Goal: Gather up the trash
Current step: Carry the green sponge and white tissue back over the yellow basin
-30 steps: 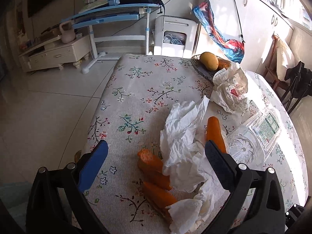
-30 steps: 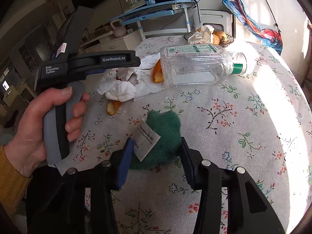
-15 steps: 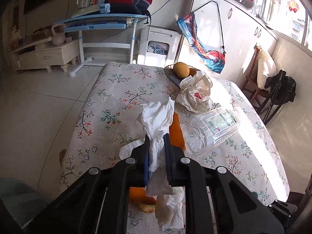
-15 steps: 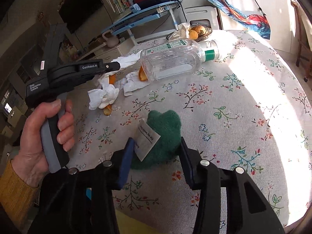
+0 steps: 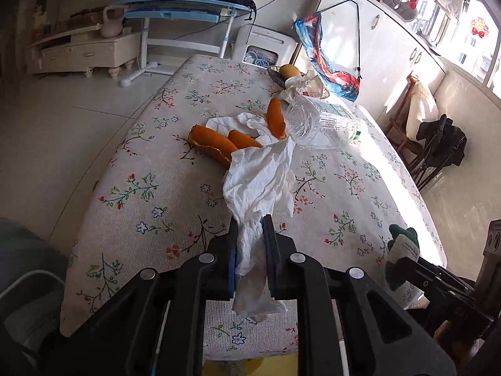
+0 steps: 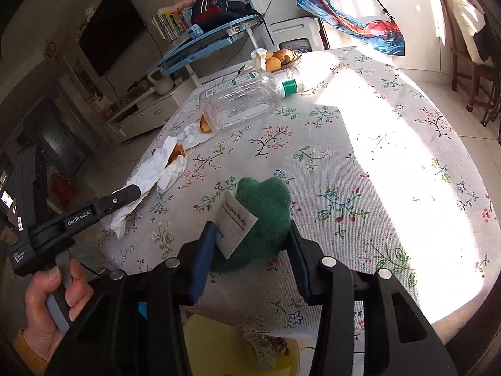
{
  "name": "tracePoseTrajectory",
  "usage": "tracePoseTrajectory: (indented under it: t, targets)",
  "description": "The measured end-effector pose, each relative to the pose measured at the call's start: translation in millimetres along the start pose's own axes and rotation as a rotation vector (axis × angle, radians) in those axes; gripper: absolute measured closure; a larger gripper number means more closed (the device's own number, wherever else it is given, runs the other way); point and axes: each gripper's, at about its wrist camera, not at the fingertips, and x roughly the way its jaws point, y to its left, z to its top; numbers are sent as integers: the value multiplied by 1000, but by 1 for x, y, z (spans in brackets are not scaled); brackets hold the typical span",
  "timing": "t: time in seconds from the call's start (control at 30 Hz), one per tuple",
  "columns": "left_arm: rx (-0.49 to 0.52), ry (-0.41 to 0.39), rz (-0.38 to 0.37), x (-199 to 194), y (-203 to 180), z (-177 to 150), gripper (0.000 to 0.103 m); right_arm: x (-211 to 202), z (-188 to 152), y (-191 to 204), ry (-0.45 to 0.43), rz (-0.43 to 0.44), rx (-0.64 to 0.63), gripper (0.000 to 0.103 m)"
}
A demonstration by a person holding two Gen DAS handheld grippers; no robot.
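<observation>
My left gripper [image 5: 249,235] is shut on a crumpled white tissue [image 5: 263,175] and holds it above the near table edge; the tissue trails toward orange peels [image 5: 216,142] on the floral tablecloth. A clear empty plastic bottle [image 5: 319,125] lies on its side behind them. In the right wrist view the left gripper [image 6: 131,192] and tissue [image 6: 156,172] show at left. My right gripper [image 6: 250,241] is shut on a green plush toy [image 6: 263,206] with a white tag. A yellow bin [image 6: 238,351] with trash sits below the table edge.
A fruit basket [image 6: 283,58] with a crumpled bag [image 5: 302,86] stands at the table's far end. A blue desk [image 5: 175,9], a white appliance [image 5: 266,47] and chairs [image 5: 438,147] surround the table [image 5: 150,194].
My left gripper closed on the tissue and pulled it back toward the near table edge, uncovering the peels. My right gripper kept the green toy and drew back and up.
</observation>
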Motion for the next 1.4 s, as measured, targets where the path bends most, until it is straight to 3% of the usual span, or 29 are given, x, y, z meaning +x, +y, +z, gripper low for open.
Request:
tracePoseTrajectory:
  t: [0.03,0.17,0.3,0.43,0.47,0.5,0.57,0.67,1.07,1.4]
  targets:
    - [5,8,7,2,1,-1,84,1,0,-1,1,-3,1,58]
    - [17,22,39,7,0,-1,52,2,-3,-3,3,-10,-3,58]
    - [36,19,71,12,-3,3,45,4,-3,0,-2,-21,-23,56]
    - [38,23,77,16,-4,4,45,4,-6,3,-9,-45,-63,55]
    - [45,18,79,16,-5,3,50,4,-7,4,-11,-51,-73,54]
    - [52,22,77,16,-6,2,65,3,-7,4,-12,-53,-76,54]
    - [61,30,72,15,-8,1,79,3,-7,3,-15,-48,-72,55]
    - [70,15,68,8,-12,-2,87,0,-7,2,-20,-41,-65,57]
    - [147,-99,61,-56,-48,-16,88,-30,-10,25,-99,19,-102,57]
    - [182,-137,58,-97,-63,-37,88,-54,-33,44,-101,50,-144,57]
